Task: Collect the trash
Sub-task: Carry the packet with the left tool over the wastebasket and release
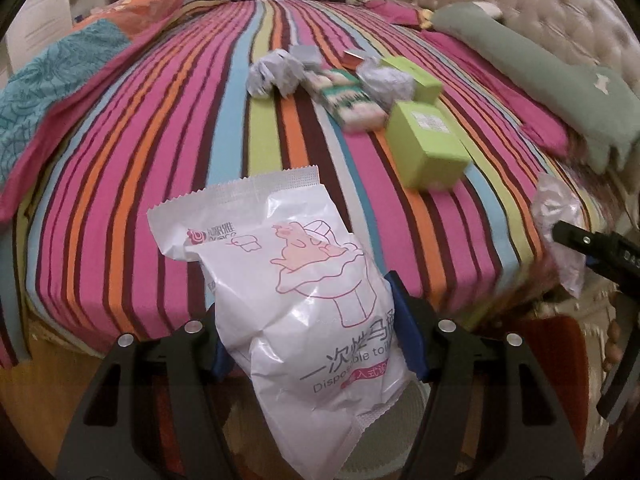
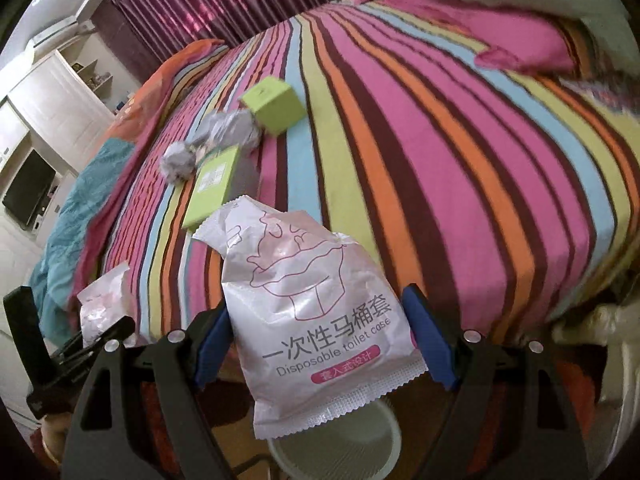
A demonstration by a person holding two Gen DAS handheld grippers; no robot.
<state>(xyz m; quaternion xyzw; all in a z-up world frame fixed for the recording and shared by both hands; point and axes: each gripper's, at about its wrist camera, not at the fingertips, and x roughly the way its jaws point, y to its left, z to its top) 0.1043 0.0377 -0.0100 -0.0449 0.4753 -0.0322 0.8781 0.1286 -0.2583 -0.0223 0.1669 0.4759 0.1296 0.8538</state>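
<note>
Multicoloured striped bedsheet (image 1: 168,128), spread flat. Teal and orange patterned quilt (image 1: 60,68), bunched along its edge. Sage-green long pillow (image 1: 532,68) against cream tufted headboard (image 1: 560,8). Purple pleated curtains (image 2: 224,0) behind. Black flat television (image 2: 28,188).

Dim, warm indoor light, strong fisheye bending with dark corners, motion blur toward the edges

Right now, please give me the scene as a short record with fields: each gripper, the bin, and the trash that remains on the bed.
left gripper: shut on white packet
right gripper: shut on second white packet
bin: pale rim below the right packet
bed: striped cover
trash on bed: two green boxes, crumpled paper balls, green-white carton
</note>
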